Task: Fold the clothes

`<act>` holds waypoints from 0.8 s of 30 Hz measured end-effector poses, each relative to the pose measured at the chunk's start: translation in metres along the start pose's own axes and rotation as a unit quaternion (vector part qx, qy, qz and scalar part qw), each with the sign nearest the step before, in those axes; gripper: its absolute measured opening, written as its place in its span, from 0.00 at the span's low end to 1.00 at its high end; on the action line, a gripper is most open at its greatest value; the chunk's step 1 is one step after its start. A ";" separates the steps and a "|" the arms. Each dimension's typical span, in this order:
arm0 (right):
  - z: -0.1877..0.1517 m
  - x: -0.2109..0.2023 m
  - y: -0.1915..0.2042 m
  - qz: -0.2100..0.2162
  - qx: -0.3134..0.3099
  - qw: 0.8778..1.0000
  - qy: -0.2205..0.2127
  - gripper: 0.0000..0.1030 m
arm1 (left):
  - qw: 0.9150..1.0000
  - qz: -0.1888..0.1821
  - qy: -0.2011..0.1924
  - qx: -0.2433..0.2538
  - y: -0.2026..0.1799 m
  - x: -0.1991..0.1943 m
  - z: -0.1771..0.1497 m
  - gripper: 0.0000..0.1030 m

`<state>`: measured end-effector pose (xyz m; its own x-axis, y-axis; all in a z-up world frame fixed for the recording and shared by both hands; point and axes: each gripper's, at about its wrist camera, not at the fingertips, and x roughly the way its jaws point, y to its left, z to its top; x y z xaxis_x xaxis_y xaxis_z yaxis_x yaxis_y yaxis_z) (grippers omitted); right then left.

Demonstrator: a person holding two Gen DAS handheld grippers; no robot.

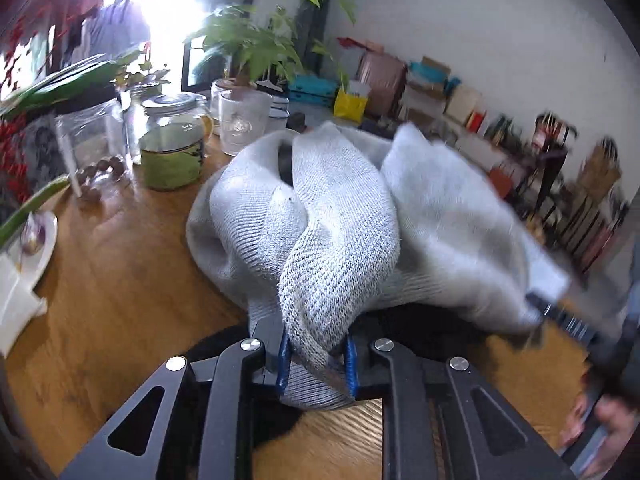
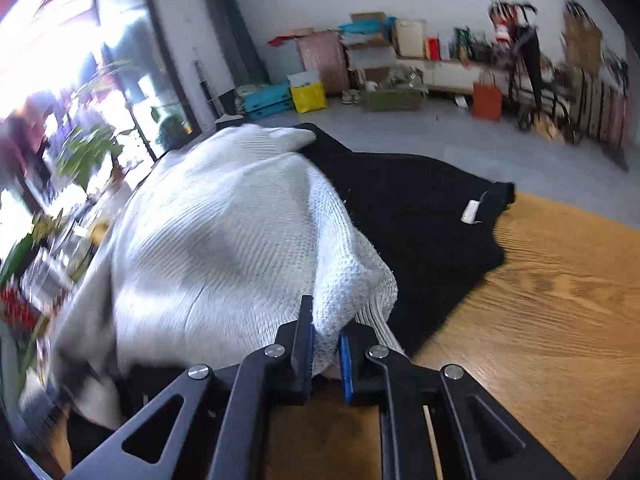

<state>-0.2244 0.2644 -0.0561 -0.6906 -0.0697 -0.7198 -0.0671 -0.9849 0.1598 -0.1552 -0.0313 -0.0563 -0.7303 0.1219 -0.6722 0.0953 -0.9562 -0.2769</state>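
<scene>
White knit sweater [image 1: 340,208] hung bunched at frame centre, left gripper [image 1: 316,360] and right gripper [image 2: 325,354] jaws both clamping its edge; even tension would likely square the fold over the bench [image 2: 540,300].

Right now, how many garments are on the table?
2: a white knit sweater held by both tongs, left and right; a black garment beneath it. Others may be hidden.
</scene>
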 end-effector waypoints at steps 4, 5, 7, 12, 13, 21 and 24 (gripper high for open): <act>-0.028 -0.034 0.007 -0.013 -0.030 0.999 0.012 0.11 | 0.998 -0.046 0.032 -0.018 -0.008 -0.023 -0.025 0.20; -0.035 -0.043 0.008 -0.016 -0.036 0.999 0.015 0.10 | 0.998 -0.054 0.034 -0.009 -0.013 -0.033 -0.033 0.20; -0.052 -0.062 0.011 -0.026 -0.053 0.998 0.005 0.10 | 0.996 -0.078 0.030 0.014 -0.025 -0.059 -0.048 0.20; -0.086 -0.108 -0.023 -0.044 0.002 0.999 0.016 0.11 | 0.988 -0.143 0.017 0.051 -0.051 -0.126 -0.065 0.20; -0.092 -0.112 -0.033 -0.044 0.019 0.998 0.027 0.13 | 0.986 -0.152 0.014 0.063 -0.059 -0.138 -0.071 0.20; -0.108 -0.204 -0.020 -0.020 -0.022 0.999 -0.035 0.52 | 0.972 -0.190 0.075 0.112 -0.108 -0.156 -0.141 0.20; -0.108 -0.222 0.009 0.042 -0.055 0.997 -0.039 0.56 | 0.967 -0.195 0.099 0.130 -0.122 -0.162 -0.174 0.20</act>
<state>0.0067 0.2536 0.0322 -0.7441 -0.1444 -0.6523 0.0702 -0.9879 0.1385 0.0689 0.1122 -0.0330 -0.5302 0.5099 -0.6774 -0.3532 -0.8591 -0.3703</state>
